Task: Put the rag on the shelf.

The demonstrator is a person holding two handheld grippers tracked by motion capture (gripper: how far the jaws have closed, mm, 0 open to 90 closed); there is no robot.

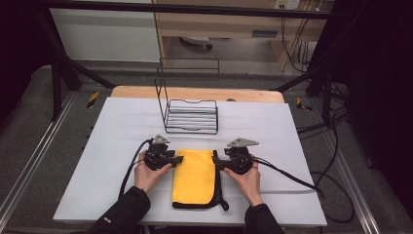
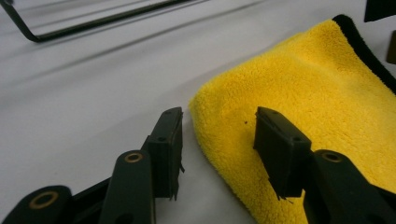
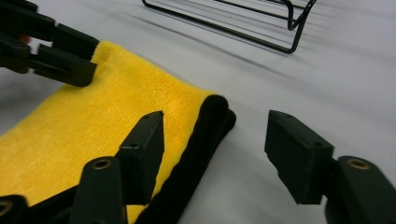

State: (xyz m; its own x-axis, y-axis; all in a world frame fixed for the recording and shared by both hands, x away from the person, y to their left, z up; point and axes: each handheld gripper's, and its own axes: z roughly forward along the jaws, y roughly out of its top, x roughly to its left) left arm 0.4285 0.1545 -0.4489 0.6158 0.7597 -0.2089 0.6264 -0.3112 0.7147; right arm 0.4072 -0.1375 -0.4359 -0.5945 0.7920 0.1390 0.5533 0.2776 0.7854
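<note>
Fluffy yellow towel with black trim lay folded flat; both the left gripper and right gripper were spread, straddling its far corners, wire rack well apart.

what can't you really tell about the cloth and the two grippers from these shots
- Yellow cloth: how many layers it is folded into; the high view shows its top face.
- Left gripper: open astride the cloth's corner; the near edge is cut off by the frame bottom.
- Right gripper: open over the black hem; contact with the table is unclear.
- Wire rack: cropped in both gripper views.
</note>
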